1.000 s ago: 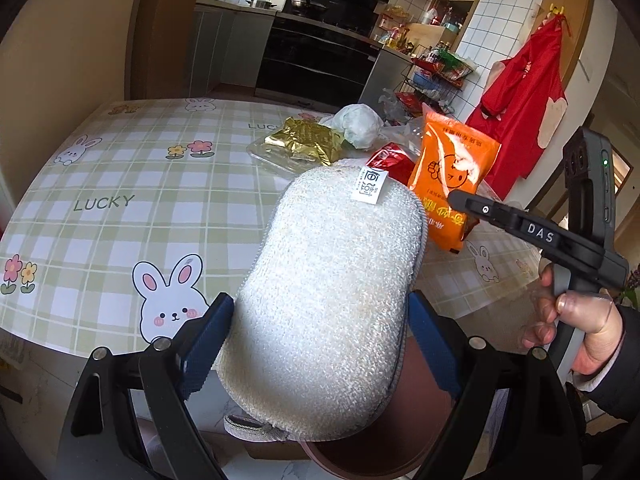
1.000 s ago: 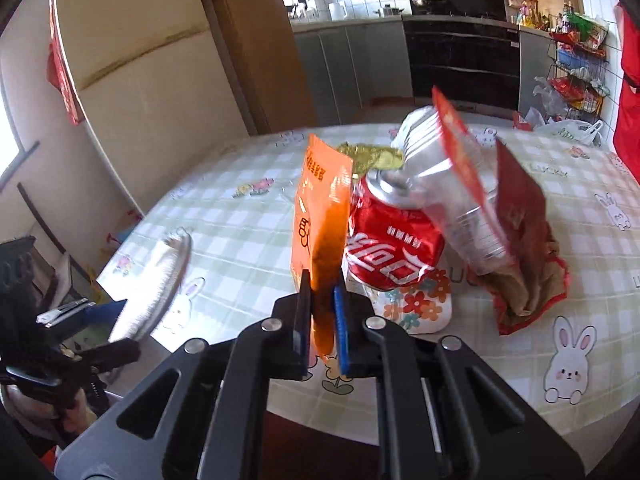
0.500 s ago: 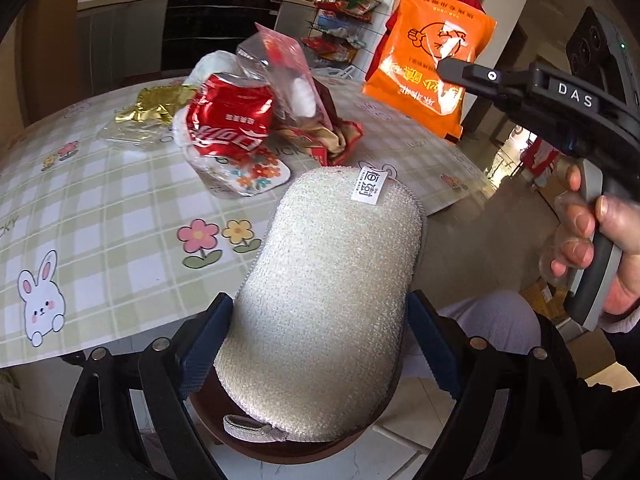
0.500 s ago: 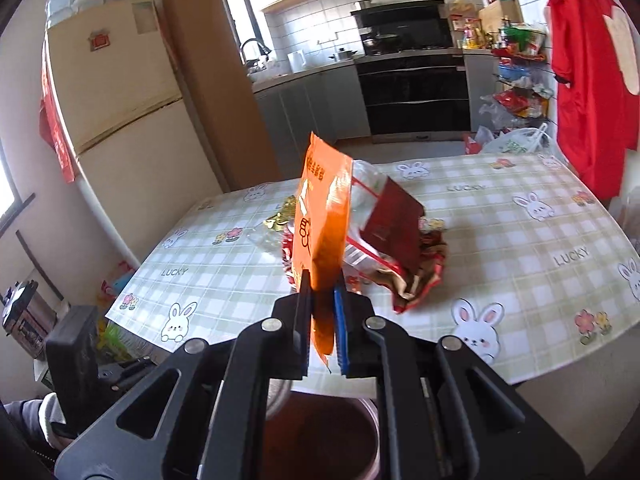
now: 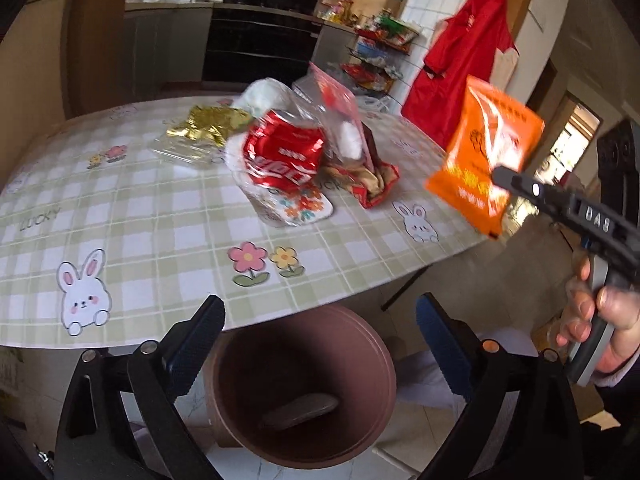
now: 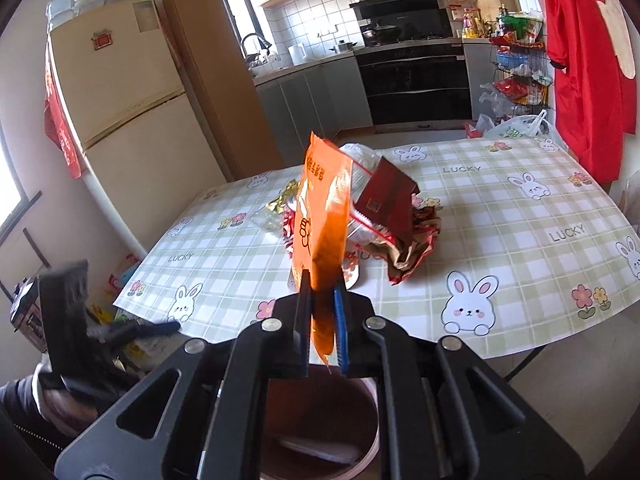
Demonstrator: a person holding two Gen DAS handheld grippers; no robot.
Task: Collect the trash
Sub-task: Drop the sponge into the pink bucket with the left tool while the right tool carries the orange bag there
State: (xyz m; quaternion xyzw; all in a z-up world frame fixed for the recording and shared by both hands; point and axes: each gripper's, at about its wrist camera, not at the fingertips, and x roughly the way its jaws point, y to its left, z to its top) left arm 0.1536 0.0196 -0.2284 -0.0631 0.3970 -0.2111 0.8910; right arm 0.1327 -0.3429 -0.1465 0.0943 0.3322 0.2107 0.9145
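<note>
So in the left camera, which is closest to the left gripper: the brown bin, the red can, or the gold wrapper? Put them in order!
1. The brown bin, right under the open left gripper, off the table's edge.
2. The red can, mid-table in the trash pile.
3. The gold wrapper, farther back, on the pile's left.

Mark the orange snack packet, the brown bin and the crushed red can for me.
orange snack packet (image 6: 322, 224): right wrist view, middle of its orange face.
brown bin (image 5: 384, 368): left wrist view, right inner wall.
crushed red can (image 5: 286, 156): left wrist view, red side with white lettering.
</note>
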